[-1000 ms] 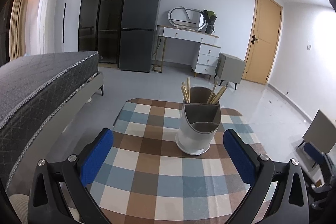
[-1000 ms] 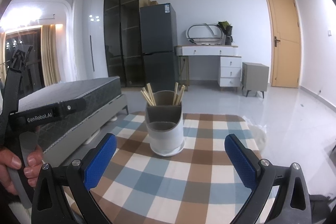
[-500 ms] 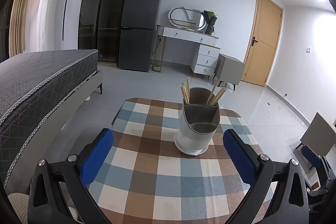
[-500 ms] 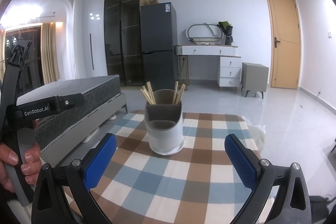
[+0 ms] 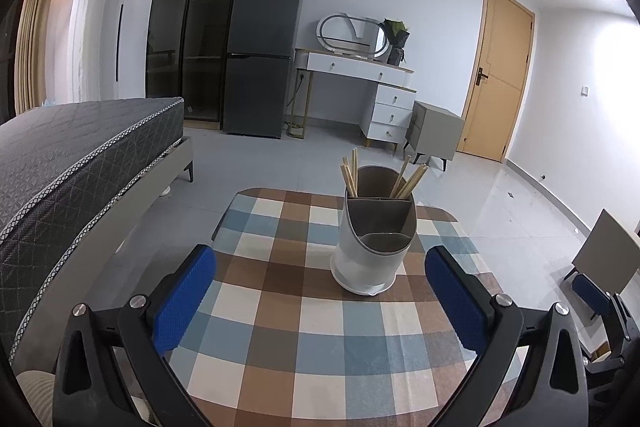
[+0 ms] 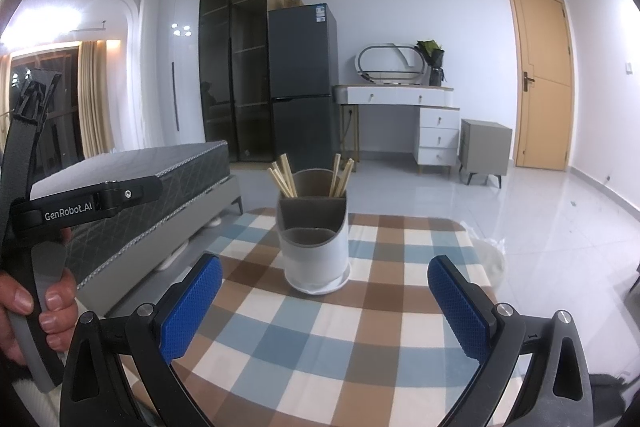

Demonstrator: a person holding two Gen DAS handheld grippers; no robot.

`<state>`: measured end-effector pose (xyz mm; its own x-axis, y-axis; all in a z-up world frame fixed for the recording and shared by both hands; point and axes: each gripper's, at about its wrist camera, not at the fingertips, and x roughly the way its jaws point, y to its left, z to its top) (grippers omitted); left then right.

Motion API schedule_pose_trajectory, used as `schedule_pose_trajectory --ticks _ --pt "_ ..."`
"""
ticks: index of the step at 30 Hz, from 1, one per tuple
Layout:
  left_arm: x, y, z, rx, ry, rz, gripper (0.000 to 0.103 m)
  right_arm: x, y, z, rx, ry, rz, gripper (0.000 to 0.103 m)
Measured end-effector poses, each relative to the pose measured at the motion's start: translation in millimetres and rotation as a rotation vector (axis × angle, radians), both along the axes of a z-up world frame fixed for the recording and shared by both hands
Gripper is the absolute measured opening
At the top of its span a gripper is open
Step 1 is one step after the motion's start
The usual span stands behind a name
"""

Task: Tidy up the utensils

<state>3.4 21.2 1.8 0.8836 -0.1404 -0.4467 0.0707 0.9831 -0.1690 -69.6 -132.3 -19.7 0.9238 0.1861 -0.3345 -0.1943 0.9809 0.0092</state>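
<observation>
A white and grey utensil holder (image 5: 374, 239) (image 6: 314, 245) stands upright on the checked tablecloth (image 5: 280, 315) (image 6: 360, 327). Several wooden chopsticks (image 5: 350, 173) (image 6: 284, 177) lean in its rear compartment; its front compartments look empty. My left gripper (image 5: 320, 293) is open above the near part of the table, short of the holder, with nothing between its blue pads (image 5: 184, 297). My right gripper (image 6: 324, 307) is also open and empty, facing the holder from the near side. In the right wrist view a hand (image 6: 24, 311) holds the left gripper's handle at the left edge.
A grey bed (image 5: 68, 163) (image 6: 152, 187) runs along the table's left side. A dark fridge (image 5: 264, 51), white dresser (image 5: 372, 83), grey nightstand (image 5: 434, 131) and wooden door (image 5: 496, 75) stand far back. A chair (image 5: 600, 267) sits at the right.
Both grippers have lifted and tilted slightly, so the holder sits a little lower and farther in each view. Both stay open and empty; the holder and chopsticks have not moved.
</observation>
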Motion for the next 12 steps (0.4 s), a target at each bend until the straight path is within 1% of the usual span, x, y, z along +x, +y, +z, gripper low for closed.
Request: schedule_pose_trajectory --ticks 12 --pt "-1.4 -2.2 1.2 0.008 -0.008 -0.002 0.101 0.0 -0.5 -1.2 -0.002 0.000 0.002 0.103"
